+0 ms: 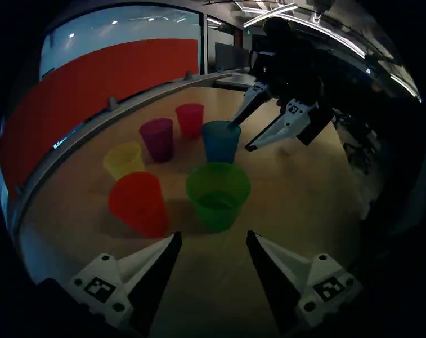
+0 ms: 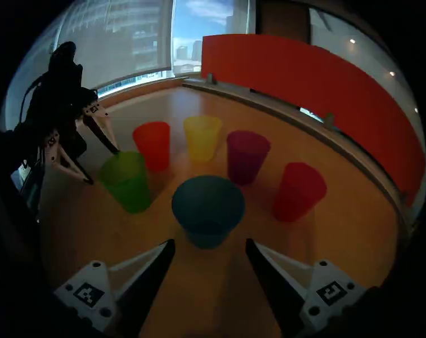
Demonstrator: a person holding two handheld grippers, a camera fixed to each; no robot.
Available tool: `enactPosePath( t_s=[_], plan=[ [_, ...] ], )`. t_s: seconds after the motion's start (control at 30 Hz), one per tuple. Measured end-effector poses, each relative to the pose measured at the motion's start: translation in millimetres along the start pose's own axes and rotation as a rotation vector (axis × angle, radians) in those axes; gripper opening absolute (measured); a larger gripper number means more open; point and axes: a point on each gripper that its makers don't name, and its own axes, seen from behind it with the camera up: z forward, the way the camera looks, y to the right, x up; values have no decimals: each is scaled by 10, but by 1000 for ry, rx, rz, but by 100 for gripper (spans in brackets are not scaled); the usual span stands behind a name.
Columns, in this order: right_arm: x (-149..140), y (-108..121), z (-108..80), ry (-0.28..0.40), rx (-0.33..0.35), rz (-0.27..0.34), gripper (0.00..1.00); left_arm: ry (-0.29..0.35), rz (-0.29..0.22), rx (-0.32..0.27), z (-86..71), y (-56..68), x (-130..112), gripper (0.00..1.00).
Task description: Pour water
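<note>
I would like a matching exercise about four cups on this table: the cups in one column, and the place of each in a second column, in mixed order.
1. green cup
2. blue cup
3. yellow cup
4. purple cup

A. between the yellow cup and the red cup
B. directly ahead of the open left gripper
C. between the orange cup and the purple cup
D. directly ahead of the open right gripper

Pairs: 1-B; 2-D; 3-C; 4-A

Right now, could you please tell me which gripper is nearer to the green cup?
Left. The left gripper is open just in front of the green cup. The right gripper is farther off, open in front of the blue cup.
</note>
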Motion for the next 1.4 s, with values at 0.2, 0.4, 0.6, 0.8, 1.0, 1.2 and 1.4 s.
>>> enactPosePath(
  t_s=[0.2, 0.4, 0.6, 0.8, 1.0, 1.2, 1.4],
  plan=[
    [-69, 14, -198, 28, -32, 39, 97, 29, -34, 62, -201, -85, -17, 85],
    [-125, -12, -389, 57, -54, 82, 98, 62, -66, 117, -387, -135, 8, 85],
    [-146, 16, -517, 81, -88, 105, 98, 99, -96, 167, -525, -191, 44, 85],
    [-134, 111, -612, 114, -142, 130, 98, 135, -114, 236, -656, -267, 61, 85],
    [21, 250, -760, 209, -227, 172, 97, 203, -139, 343, -840, -468, 141, 85],
    [112, 370, -882, 292, -306, 228, 97, 272, -163, 429, -988, -597, 193, 85],
    [150, 423, -908, 336, -355, 258, 97, 332, -204, 501, -1072, -724, 197, 85]
  ],
)
